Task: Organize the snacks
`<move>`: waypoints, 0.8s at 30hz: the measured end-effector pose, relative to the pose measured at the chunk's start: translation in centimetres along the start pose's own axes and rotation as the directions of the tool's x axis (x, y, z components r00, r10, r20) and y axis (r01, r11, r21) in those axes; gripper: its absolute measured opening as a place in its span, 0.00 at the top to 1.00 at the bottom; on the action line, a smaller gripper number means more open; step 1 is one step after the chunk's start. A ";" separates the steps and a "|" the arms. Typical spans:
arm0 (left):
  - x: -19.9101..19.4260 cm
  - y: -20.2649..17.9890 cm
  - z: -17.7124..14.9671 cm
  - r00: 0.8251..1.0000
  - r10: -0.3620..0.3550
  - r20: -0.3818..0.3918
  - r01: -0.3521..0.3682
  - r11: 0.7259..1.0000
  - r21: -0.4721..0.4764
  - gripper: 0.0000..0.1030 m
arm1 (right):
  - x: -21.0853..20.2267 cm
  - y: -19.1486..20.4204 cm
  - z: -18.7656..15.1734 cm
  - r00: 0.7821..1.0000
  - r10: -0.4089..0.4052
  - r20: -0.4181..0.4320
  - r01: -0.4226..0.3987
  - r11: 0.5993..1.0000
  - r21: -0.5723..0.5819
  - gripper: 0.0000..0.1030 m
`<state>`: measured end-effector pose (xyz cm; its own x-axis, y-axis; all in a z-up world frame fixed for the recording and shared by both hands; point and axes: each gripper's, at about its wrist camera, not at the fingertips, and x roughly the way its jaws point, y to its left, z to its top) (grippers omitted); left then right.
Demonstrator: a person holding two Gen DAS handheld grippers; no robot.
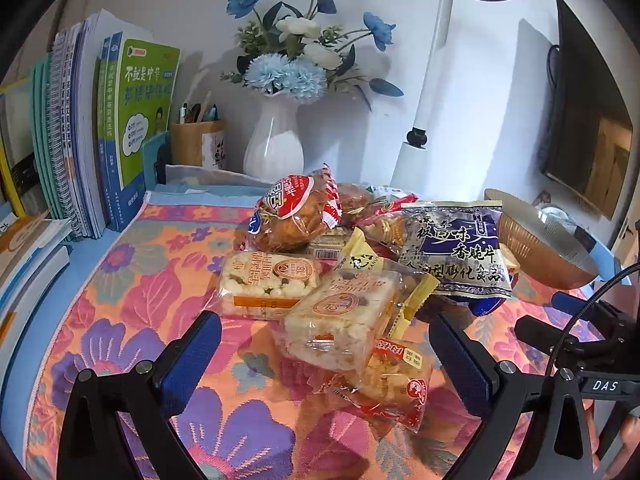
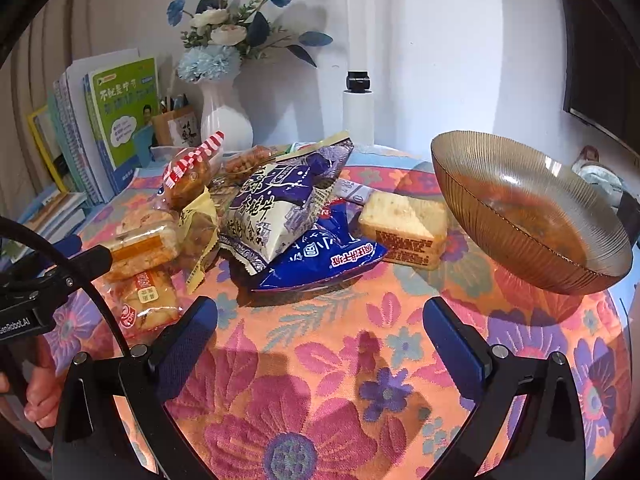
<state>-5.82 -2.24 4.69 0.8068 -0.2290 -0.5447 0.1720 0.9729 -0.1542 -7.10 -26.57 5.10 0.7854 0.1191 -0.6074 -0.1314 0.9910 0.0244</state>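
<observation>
I held both claws, left (image 1: 324, 356) and right (image 2: 320, 340), open before the pile (image 2: 280, 216); the bowl (image 2: 532, 216) beside it sat empty, so next came gripping one packet.

We've got the left hand-held gripper (image 1: 324, 360) spread wide, fingers apart, gripping nothing. Our right hand-held gripper (image 2: 320, 344) gapes just the same, and fingers (image 2: 38, 398) curl round the left one's handle.
</observation>
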 end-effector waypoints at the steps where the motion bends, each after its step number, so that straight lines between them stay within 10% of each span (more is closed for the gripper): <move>1: 0.0 -0.1 0.0 1.000 0.001 -0.001 -0.001 1.000 0.002 0.00 | 0.0 0.0 0.0 1.000 0.000 -0.001 0.000 1.000 0.001 0.00; 24: 0.2 -0.5 0.0 1.000 0.010 -0.010 -0.009 1.000 0.017 0.00 | 0.4 0.4 0.0 1.000 -0.005 -0.006 0.004 0.999 -0.038 0.00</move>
<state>-5.72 -2.80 4.65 0.8026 -0.2200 -0.5545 0.1742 0.9754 -0.1349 -6.85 -26.13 4.83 0.7823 0.1141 -0.6123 -0.1507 0.9885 -0.0085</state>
